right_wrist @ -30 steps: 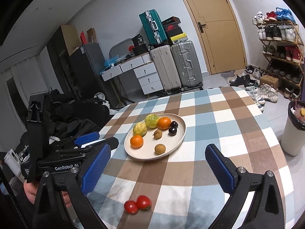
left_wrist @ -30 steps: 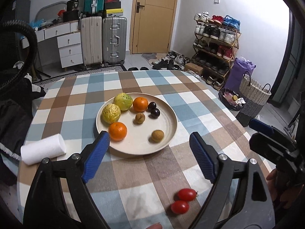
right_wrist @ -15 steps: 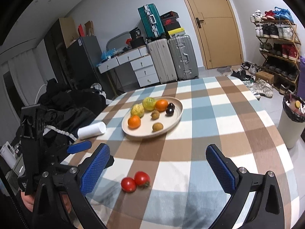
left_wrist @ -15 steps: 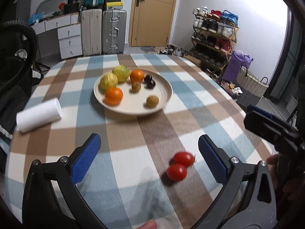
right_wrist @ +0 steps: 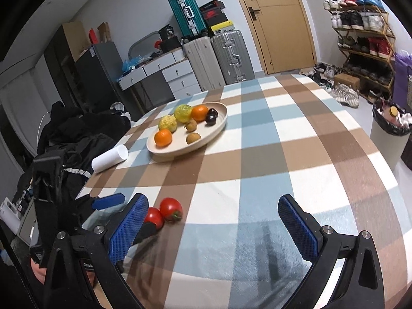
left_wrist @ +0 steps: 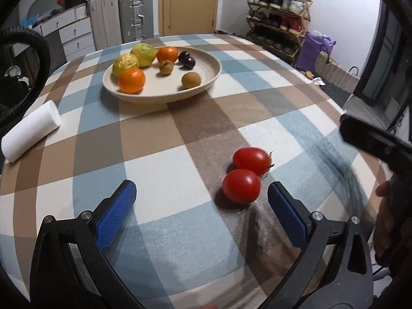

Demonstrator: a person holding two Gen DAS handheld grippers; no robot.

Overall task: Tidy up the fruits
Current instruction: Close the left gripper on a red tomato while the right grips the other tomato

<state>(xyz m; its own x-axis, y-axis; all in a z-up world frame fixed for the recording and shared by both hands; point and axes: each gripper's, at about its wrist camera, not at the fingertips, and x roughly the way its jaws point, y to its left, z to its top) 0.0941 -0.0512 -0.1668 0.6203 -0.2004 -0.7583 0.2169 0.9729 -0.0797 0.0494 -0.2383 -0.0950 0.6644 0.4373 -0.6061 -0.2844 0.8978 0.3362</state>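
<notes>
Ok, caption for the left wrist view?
Open left claw nearing two red tomatoes on checked tablecloth; beige fruit plate behind.

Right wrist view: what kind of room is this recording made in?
Most likely a lived-in home, a dining area near the entrance. A table in a checked cloth carries a fruit plate, with a loaded shoe rack and suitcases by the door.

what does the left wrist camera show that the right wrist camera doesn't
Only the left wrist view shows the woven basket by the shoe rack and both tomatoes unobstructed. Only the right wrist view shows the teal suitcase whole and the bin. Both share the plate, the white roll, the two tomatoes on the checked cloth, and open grippers: left, right.
</notes>
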